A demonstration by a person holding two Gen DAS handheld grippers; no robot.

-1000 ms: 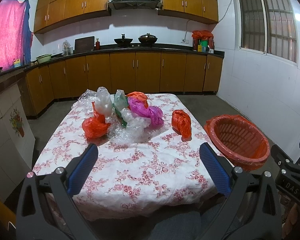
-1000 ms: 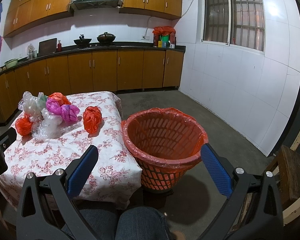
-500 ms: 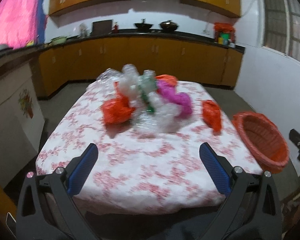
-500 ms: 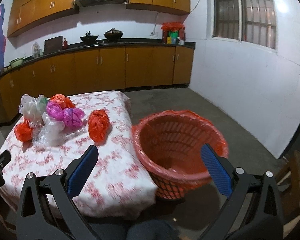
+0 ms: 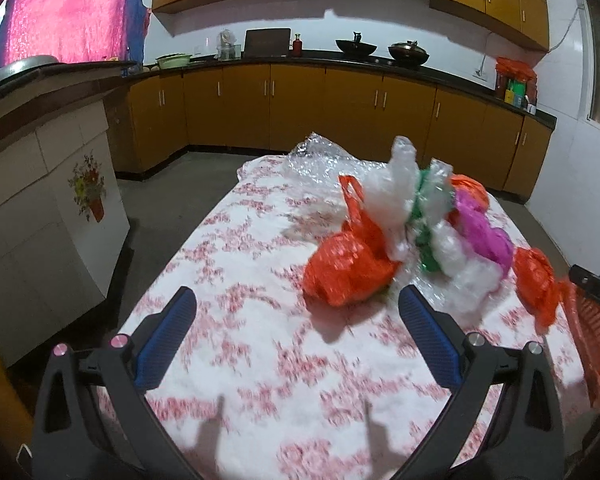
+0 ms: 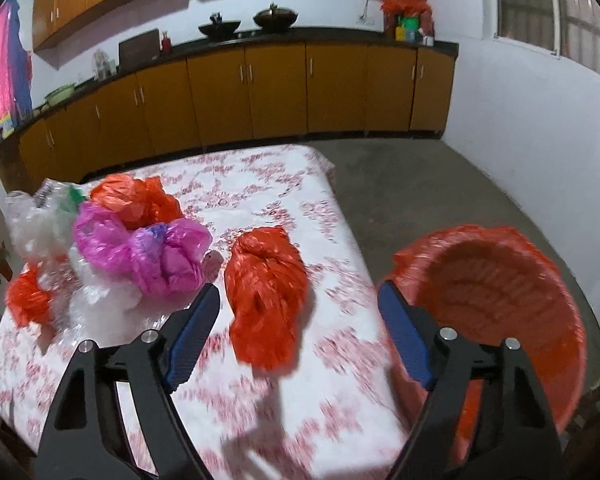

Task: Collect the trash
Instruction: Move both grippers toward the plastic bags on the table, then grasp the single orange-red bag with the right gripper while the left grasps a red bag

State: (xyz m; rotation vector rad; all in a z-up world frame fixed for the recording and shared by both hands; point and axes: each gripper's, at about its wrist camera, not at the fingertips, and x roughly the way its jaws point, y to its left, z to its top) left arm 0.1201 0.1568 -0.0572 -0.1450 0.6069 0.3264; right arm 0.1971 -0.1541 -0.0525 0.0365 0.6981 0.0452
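On the floral tablecloth (image 6: 260, 176) lay the trash: a lone crumpled orange bag (image 6: 266, 296) sat near the edge closest to the orange basket (image 6: 500, 280), which stood just beside the table. Our right gripper (image 6: 298, 316) hung over that bag with its jaws closing, the bag between them in our view but untouched by the blue pads (image 6: 192, 332). Further left we saw a heap of pink, clear and orange bags (image 6: 140, 248). Our left gripper (image 5: 296, 332) was spread wide above bare cloth, gripping nothing, with another orange bag (image 5: 348, 268) just ahead near its right finger.
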